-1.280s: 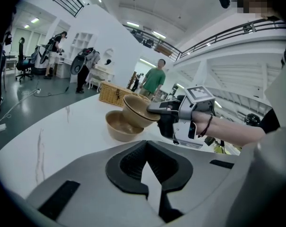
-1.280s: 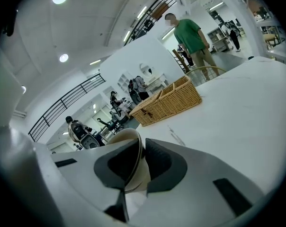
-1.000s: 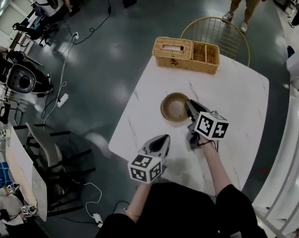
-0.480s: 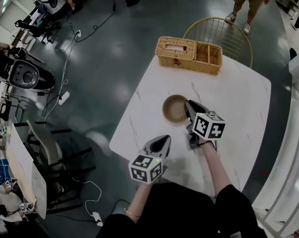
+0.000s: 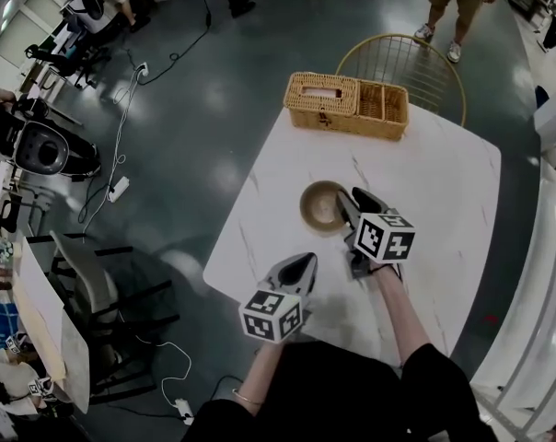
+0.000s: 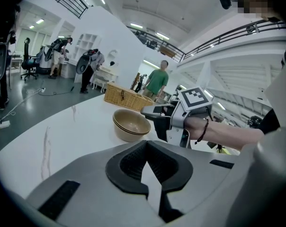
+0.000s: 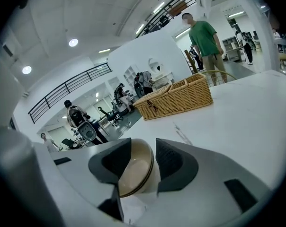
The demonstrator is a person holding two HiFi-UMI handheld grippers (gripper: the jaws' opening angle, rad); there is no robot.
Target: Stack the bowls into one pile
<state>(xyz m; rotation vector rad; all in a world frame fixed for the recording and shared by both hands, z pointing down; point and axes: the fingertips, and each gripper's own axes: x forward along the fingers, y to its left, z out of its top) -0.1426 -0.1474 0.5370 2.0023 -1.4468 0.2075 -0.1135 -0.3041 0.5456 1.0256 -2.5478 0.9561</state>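
A white marbled tabletop (image 5: 444,182) stands over a dark glossy floor, with a woven wicker basket (image 5: 347,104) at its far edge. The nested tan ceramic bowls (image 5: 322,205) sit mid-table, well away from every edge. The right hand-held gripper (image 5: 349,201) is opening, with the pile's rim between its jaws, so the step looks like a release. Next it should back straight off the rim without dragging the pile. The left hand-held gripper (image 5: 301,265) hovers near the front-left edge, seemingly closed and empty. Bare tabletop lies to the right.
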